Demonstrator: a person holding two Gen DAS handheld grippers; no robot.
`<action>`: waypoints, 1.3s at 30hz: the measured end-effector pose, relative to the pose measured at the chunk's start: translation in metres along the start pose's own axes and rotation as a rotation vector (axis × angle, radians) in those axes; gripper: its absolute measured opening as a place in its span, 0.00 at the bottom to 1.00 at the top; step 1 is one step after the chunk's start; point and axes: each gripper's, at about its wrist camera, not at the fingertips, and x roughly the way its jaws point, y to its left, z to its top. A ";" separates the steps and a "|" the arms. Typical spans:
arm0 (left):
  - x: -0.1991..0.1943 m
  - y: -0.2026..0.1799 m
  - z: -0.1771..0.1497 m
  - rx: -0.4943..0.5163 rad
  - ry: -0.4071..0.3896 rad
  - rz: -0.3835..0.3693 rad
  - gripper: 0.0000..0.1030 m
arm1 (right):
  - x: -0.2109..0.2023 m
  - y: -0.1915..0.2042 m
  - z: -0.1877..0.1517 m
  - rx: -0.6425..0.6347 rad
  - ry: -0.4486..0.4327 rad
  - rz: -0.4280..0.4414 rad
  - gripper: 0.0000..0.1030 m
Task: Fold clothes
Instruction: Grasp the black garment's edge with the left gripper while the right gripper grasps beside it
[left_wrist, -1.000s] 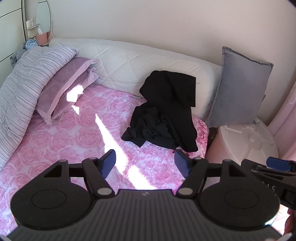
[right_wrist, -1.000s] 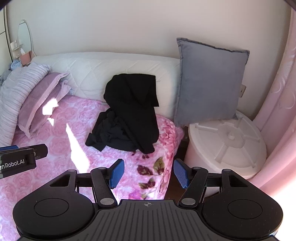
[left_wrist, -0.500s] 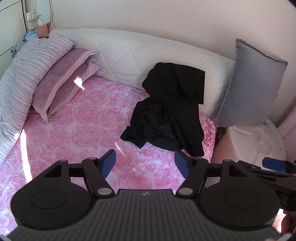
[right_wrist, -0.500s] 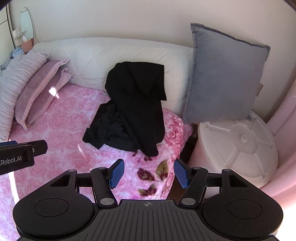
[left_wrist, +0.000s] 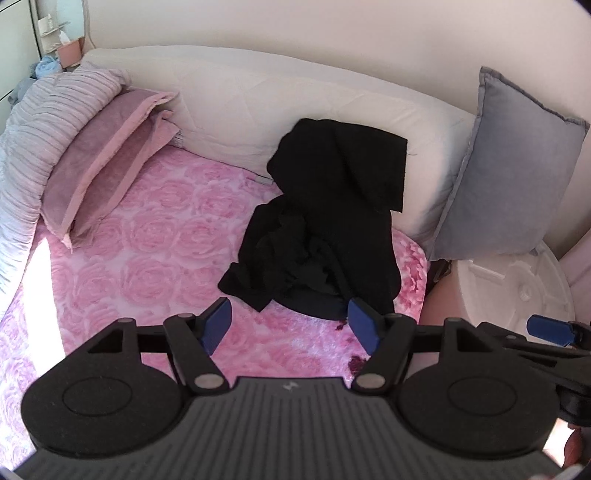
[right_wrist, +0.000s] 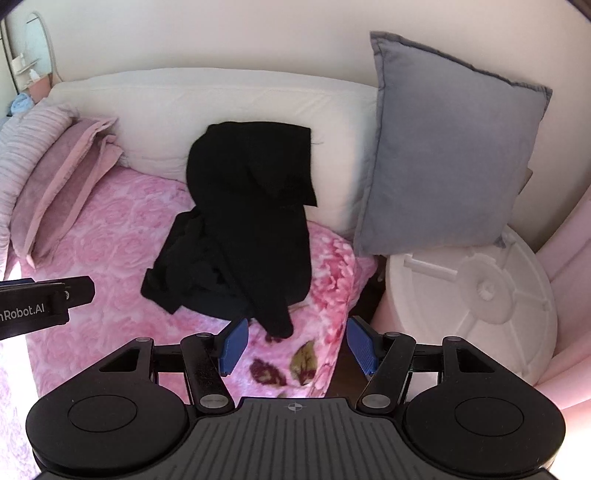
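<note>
Crumpled black garment (left_wrist: 325, 236), one heap, lies on the pink rose-patterned bedspread (left_wrist: 155, 251), upper part draped against the white quilted headboard cushion (left_wrist: 258, 110). Left claw (left_wrist: 290, 325) and right claw (right_wrist: 297, 345): both spread wide, empty, short of the cloth. Only the right view shows lettering "nRobot.AI" on the left claw's side, and dark leaf prints at the bed's edge. One grey pillow (right_wrist: 450, 155).
</note>
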 end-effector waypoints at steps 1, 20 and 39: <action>0.005 -0.003 0.003 0.006 0.006 -0.003 0.65 | 0.003 -0.004 0.003 0.008 0.003 -0.001 0.61; 0.139 -0.011 0.071 0.008 0.058 -0.047 0.58 | 0.127 -0.038 0.073 0.015 0.078 0.035 0.61; 0.289 0.001 0.130 -0.080 0.138 -0.099 0.56 | 0.272 -0.046 0.153 0.040 0.081 0.117 0.61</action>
